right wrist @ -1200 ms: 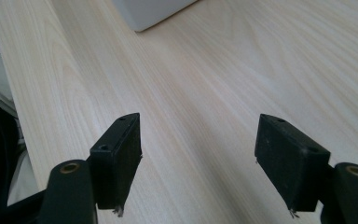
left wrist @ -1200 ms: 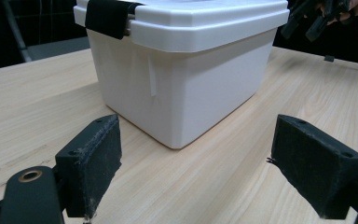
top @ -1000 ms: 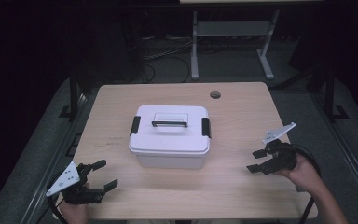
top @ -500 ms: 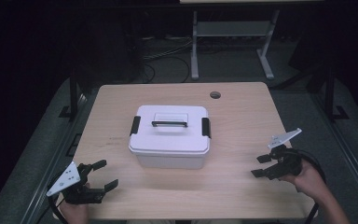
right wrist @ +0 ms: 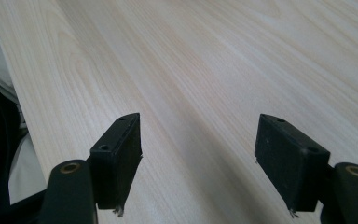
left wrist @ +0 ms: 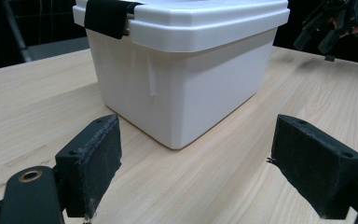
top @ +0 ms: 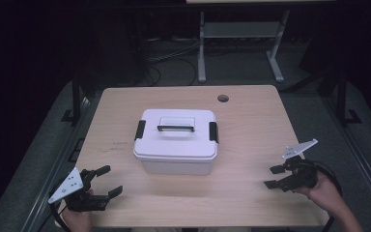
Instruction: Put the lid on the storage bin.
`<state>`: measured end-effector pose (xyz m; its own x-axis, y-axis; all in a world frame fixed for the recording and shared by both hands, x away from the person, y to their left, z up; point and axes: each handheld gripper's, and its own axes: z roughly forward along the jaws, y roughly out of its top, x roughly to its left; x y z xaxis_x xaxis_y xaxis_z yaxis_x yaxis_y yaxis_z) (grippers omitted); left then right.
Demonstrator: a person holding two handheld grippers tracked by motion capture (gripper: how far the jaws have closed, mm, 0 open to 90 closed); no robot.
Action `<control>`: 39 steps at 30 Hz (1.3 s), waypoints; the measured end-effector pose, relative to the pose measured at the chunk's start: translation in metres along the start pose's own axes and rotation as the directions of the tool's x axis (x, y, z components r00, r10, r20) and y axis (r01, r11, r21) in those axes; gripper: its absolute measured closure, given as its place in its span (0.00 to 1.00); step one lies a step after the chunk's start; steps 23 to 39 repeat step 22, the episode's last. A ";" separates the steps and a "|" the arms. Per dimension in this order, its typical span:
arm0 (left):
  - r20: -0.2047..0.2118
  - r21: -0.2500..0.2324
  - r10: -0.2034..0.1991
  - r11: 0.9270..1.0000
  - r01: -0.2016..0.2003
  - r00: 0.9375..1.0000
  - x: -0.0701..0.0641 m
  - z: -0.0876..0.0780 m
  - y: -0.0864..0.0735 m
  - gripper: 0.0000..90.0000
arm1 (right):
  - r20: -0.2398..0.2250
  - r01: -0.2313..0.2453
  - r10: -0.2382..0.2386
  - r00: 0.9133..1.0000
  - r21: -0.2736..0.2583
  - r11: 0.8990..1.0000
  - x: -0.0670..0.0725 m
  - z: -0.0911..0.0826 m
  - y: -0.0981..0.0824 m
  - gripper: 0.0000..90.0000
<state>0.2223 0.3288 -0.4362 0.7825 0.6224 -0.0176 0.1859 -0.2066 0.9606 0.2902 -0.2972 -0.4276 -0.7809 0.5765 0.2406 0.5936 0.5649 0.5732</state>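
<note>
A white lidded box [top: 176, 145] with a black handle and a black latch at each end stands in the middle of the wooden table [top: 251, 125]. My left gripper [top: 112, 180] rests near the front left corner, jaws wide open, nothing between them. It faces the box [left wrist: 191, 70], which stands a short way beyond its pads [left wrist: 95, 158]. My right gripper [top: 269, 177] hovers low near the front right of the table, open and empty, pointing left. In its own view the right gripper [right wrist: 198, 158] looks along bare wood. The right gripper [left wrist: 331, 23] also appears far off past the box.
A round cable hole [top: 223, 98] sits near the table's far edge. Behind the table a metal stand [top: 241, 34] and cables [top: 164, 58] lie on the dark floor. The table's front edge [right wrist: 9, 79] runs close beside my right gripper.
My right gripper has drifted toward the table's front edge and sunk a little, jaws still open. The left gripper and the box have not moved.
</note>
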 end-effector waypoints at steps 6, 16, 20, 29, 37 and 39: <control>-0.001 -0.002 0.000 1.000 0.000 1.000 0.000 0.000 0.000 0.17 | -0.001 -0.014 0.014 1.000 -0.005 1.000 0.000 -0.001 -0.011 0.34; -0.003 -0.004 -0.004 1.000 0.004 1.000 0.000 0.000 0.000 0.17 | -0.001 -0.027 0.027 1.000 -0.021 0.999 0.003 -0.003 -0.025 0.34; -0.004 -0.003 -0.003 1.000 0.003 1.000 0.000 0.001 0.000 0.17 | -0.003 -0.030 0.030 1.000 -0.028 0.999 0.006 -0.005 -0.028 0.34; -0.004 -0.004 -0.003 1.000 0.003 1.000 0.001 0.001 0.000 0.17 | -0.002 -0.026 0.026 1.000 -0.034 0.999 0.007 -0.005 -0.030 0.34; -0.004 -0.004 -0.003 1.000 0.003 1.000 0.001 0.001 0.000 0.17 | -0.002 -0.026 0.026 1.000 -0.034 0.999 0.007 -0.005 -0.030 0.34; -0.004 -0.004 -0.003 1.000 0.003 1.000 0.001 0.001 0.000 0.17 | -0.002 -0.026 0.026 1.000 -0.034 0.999 0.007 -0.005 -0.030 0.34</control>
